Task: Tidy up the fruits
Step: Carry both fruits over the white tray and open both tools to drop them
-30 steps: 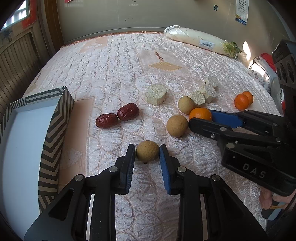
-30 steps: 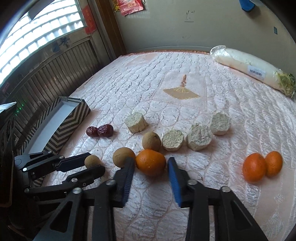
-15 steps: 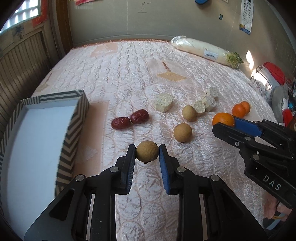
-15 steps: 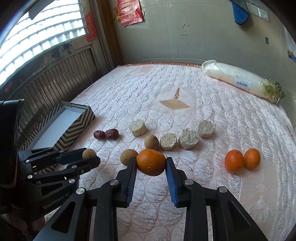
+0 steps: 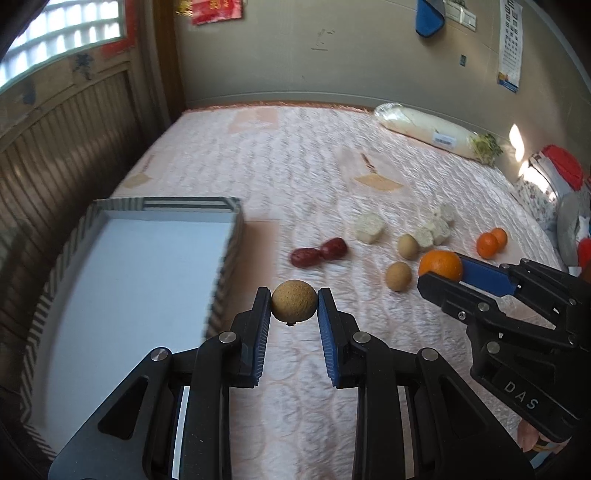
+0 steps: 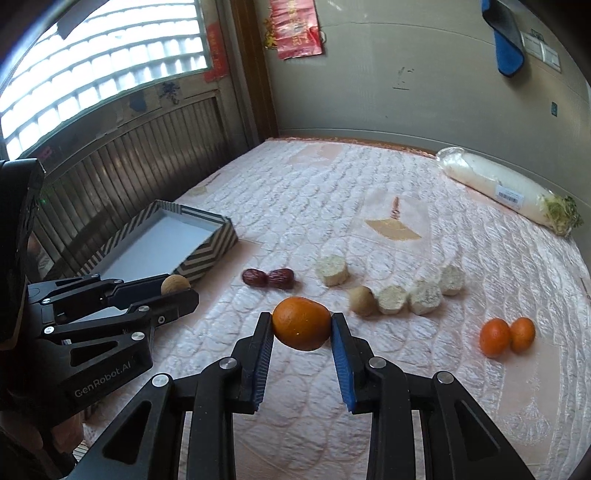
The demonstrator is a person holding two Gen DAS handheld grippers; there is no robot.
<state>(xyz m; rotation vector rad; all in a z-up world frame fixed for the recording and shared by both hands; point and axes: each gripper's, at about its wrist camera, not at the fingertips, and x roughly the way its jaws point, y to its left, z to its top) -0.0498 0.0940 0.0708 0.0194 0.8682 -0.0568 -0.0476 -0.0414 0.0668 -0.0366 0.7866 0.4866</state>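
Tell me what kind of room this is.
Probably a bedroom in a home: the fruit lies on a quilted pink bedspread, a barred window sits above wood panelling, and a red paper decoration hangs on the wall.

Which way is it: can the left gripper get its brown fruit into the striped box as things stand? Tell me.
Probably yes. The left gripper is shut on the brown fruit, held above the quilt right beside the striped box. The box is open-topped and looks empty, and nothing stands between them; the right gripper is off to the other side.
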